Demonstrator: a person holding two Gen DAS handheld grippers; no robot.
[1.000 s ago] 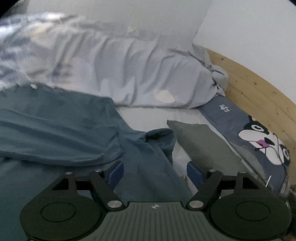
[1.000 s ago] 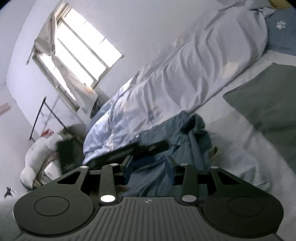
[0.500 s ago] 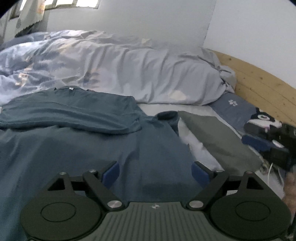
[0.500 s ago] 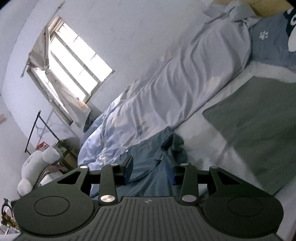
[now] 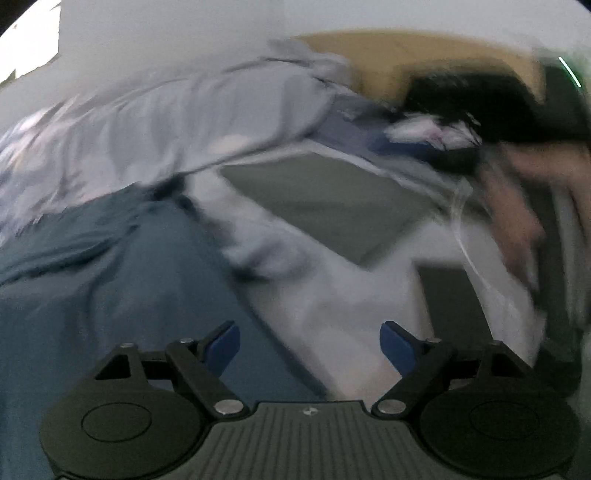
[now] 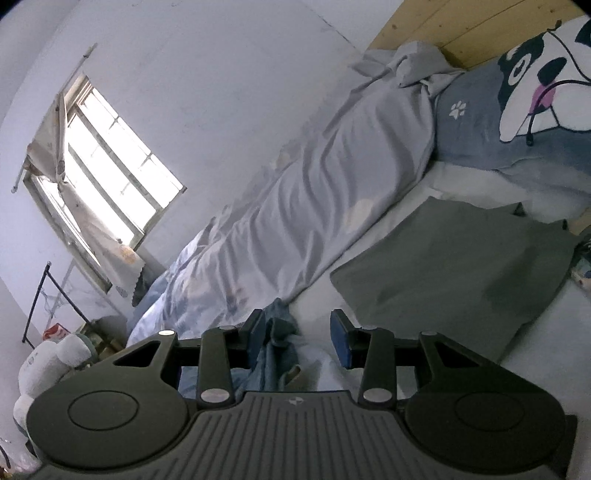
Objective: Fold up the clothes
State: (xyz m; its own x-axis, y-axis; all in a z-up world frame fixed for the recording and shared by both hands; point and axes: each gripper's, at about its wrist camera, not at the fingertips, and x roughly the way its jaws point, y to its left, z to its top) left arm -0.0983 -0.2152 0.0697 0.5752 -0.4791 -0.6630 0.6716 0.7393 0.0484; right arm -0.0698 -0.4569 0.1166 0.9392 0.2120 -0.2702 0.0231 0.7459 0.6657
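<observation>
Nearest the left wrist camera, the left gripper (image 5: pixel 309 343) is standing wide, nothing between its blue pads (image 5: pixel 221 345), and its jaws have just been narrowing a little. It is hanging over the edge of the blue shirt (image 5: pixel 110 295), which is lying spread on the bed (image 5: pixel 369 306). This view is badly smeared, so finer detail cannot be told.

In the right wrist view, the right gripper (image 6: pixel 297 338) is standing partly apart, with a bunched corner of the blue shirt (image 6: pixel 279 332) lying against its left pad (image 6: pixel 255 332); the right pad is clear of the cloth, so the gripper is not clamping it.

Beyond the blue shirt, a grey-green folded garment (image 6: pixel 454 266) is lying flat on the bed. Further beyond are a rumpled pale duvet (image 6: pixel 332 206), a cartoon-dog pillow (image 6: pixel 517 122) and a wooden headboard (image 6: pixel 461 33).

The step in hand appears to be repositioning between folds. The next move probably calls for each gripper to close on a shirt edge before lifting it over.
</observation>
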